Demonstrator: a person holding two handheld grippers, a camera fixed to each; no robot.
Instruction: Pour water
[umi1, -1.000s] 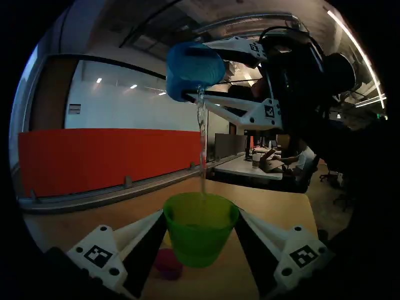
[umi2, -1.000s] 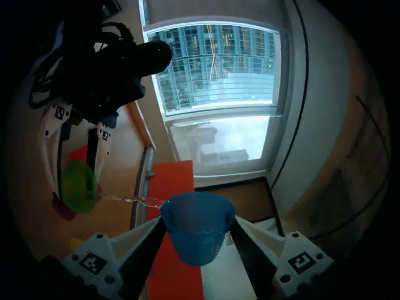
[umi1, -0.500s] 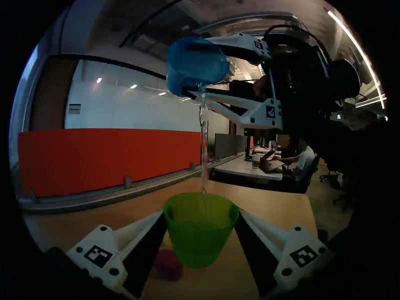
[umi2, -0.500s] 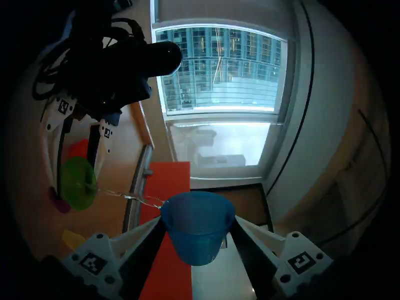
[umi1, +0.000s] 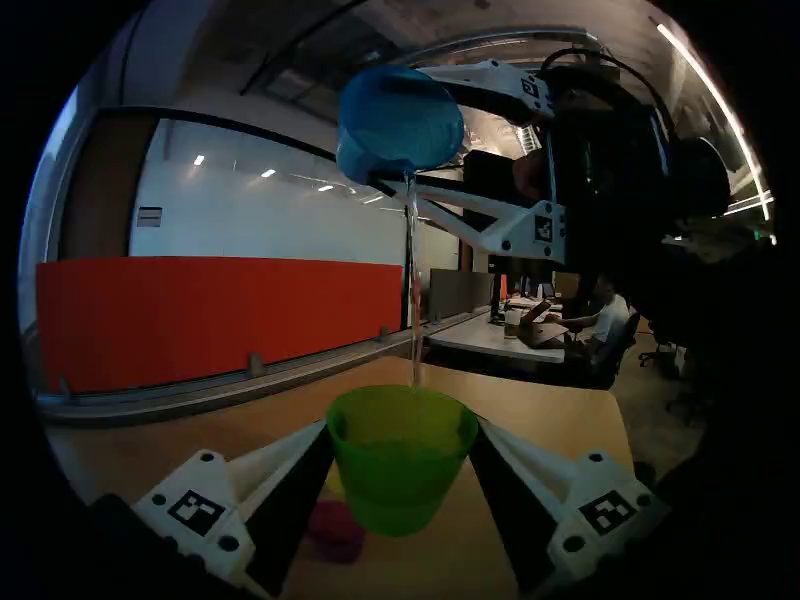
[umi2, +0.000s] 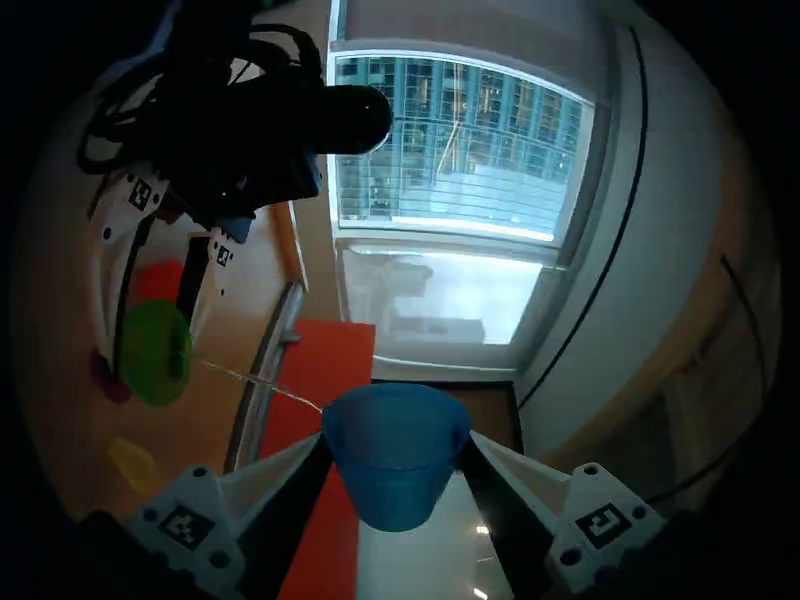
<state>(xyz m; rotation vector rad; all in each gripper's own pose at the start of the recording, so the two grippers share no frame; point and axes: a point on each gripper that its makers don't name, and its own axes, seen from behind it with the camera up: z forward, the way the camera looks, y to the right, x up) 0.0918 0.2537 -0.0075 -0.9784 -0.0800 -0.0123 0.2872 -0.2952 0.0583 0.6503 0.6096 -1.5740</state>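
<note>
In the left gripper view my left gripper (umi1: 402, 470) is shut on an upright green cup (umi1: 402, 472) held over the wooden table (umi1: 560, 405). Above it, my right gripper (umi1: 415, 135) holds a blue cup (umi1: 398, 120) tipped on its side. A thin stream of water (umi1: 412, 290) falls from the blue cup's rim into the green cup. In the right gripper view my right gripper (umi2: 396, 468) is shut on the blue cup (umi2: 396, 465). The water stream (umi2: 255, 380) arcs left to the green cup (umi2: 153, 353), which sits between the left gripper's fingers (umi2: 205, 290).
A magenta cup (umi1: 335, 527) stands on the table just behind the green one, with something yellow (umi2: 135, 465) beside it. An orange panel (umi1: 220, 310) and a metal rail (umi1: 260, 370) border the table's far side. A large window (umi2: 450, 260) is beyond. A person (umi1: 600, 315) sits at a far desk.
The blue cup has tipped further and risen slightly. The right gripper view has rotated. The stream keeps falling into the green cup, which has stayed put.
</note>
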